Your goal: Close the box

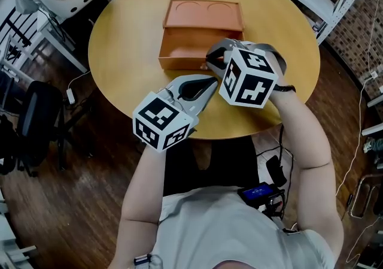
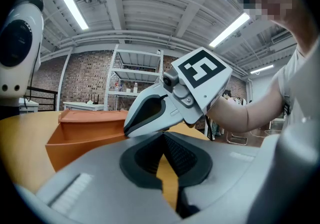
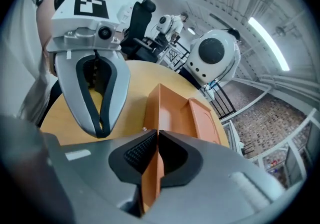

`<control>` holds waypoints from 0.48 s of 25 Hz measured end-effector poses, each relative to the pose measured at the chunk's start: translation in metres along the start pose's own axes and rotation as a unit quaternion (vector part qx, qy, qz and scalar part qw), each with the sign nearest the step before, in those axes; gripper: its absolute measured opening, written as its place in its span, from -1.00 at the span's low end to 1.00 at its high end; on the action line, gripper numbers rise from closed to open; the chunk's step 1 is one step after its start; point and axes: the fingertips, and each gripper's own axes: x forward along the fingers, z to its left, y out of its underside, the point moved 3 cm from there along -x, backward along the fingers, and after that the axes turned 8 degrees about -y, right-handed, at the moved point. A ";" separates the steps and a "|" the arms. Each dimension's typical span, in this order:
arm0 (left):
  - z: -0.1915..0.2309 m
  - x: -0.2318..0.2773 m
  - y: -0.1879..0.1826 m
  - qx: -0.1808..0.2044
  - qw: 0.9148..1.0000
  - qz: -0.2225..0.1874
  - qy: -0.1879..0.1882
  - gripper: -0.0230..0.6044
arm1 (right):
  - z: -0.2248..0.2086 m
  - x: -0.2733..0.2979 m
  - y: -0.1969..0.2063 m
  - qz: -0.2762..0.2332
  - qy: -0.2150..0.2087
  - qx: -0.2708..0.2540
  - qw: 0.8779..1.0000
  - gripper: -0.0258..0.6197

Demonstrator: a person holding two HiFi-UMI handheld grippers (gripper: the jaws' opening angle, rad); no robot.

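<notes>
Right gripper (image 3: 156,137) grips box (image 3: 172,111) wall — lid (image 3: 206,114) open.

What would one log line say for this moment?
orange box: lid open | right gripper: shut on front wall | left gripper: shut, empty

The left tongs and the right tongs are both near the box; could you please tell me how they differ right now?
The right tongs are shut on the front wall of the orange box; the left tongs are shut on nothing. The right tongs reach the box, while the left tongs hang over the table just in front of it. Both are grey and aimed toward the box.
</notes>
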 end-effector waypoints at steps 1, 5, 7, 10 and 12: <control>-0.001 0.000 0.000 0.000 1.000 0.000 0.000 -0.93 | 0.002 0.001 0.002 0.010 -0.011 -0.011 1.000 -0.87; -0.002 -0.001 0.002 0.000 1.000 0.002 0.002 -0.93 | 0.006 0.005 0.004 0.037 -0.033 -0.027 0.998 -0.87; -0.001 -0.001 0.001 0.000 1.000 0.001 0.001 -0.93 | 0.001 0.003 0.000 0.036 -0.033 -0.017 0.999 -0.87; -0.001 -0.001 0.001 0.000 1.000 0.001 0.001 -0.93 | -0.007 0.002 -0.003 0.031 -0.033 0.013 0.999 -0.87; -0.001 -0.001 0.002 0.000 1.000 0.001 0.001 -0.93 | -0.011 0.007 -0.002 0.037 -0.020 0.017 0.999 -0.87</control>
